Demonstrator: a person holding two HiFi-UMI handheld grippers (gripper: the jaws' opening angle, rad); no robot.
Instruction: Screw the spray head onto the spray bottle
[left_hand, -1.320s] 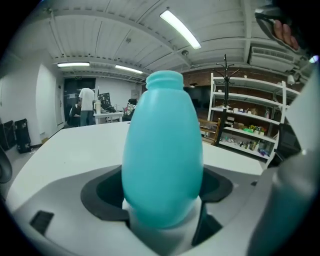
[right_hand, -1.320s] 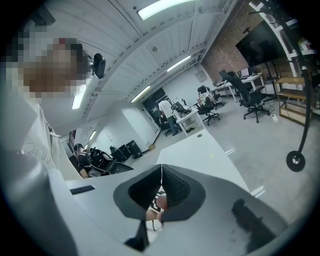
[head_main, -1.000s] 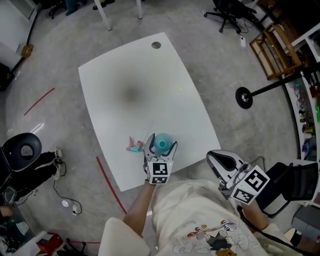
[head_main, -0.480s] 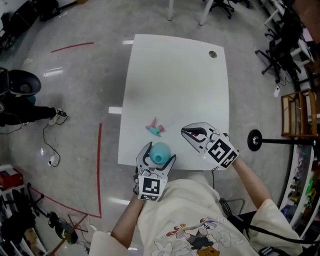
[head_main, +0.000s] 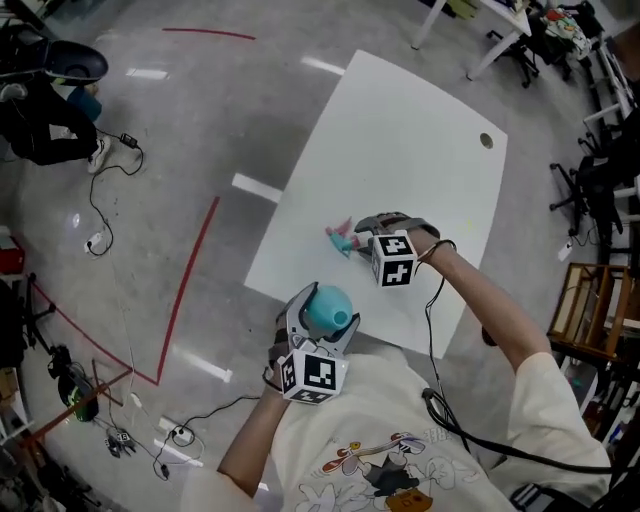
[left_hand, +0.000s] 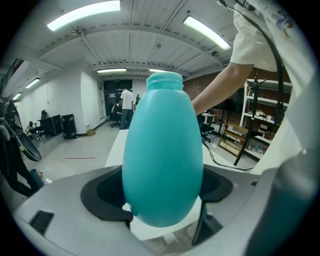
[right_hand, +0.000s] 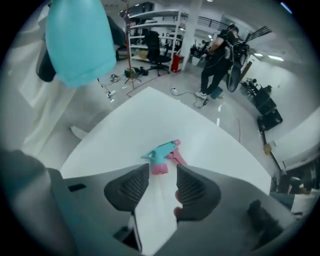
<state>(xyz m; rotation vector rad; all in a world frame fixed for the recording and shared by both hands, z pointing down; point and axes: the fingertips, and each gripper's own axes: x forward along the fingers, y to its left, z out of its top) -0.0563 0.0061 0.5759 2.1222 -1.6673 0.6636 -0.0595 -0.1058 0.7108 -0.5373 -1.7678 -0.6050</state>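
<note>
Teal bottle (head_main: 327, 311); teal-and-pink spray head (head_main: 342, 240); white table (head_main: 400, 135); grey floor (head_main: 140, 190), red lines (head_main: 190, 275)

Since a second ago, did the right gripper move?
Yes: the right gripper came from off the table to above the spray head; its jaws have just been opening, empty.

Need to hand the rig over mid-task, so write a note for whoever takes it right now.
Left gripper: shut on the teal bottle, held up off the white table, neck bare.
Right gripper: open, its jaws have just been opening; it points down at the spray head, which lies on the table just ahead of the tips, not gripped.
Done: bottle picked up.
Left: grasp the spray head, seat it on the neck, screw it on.
</note>
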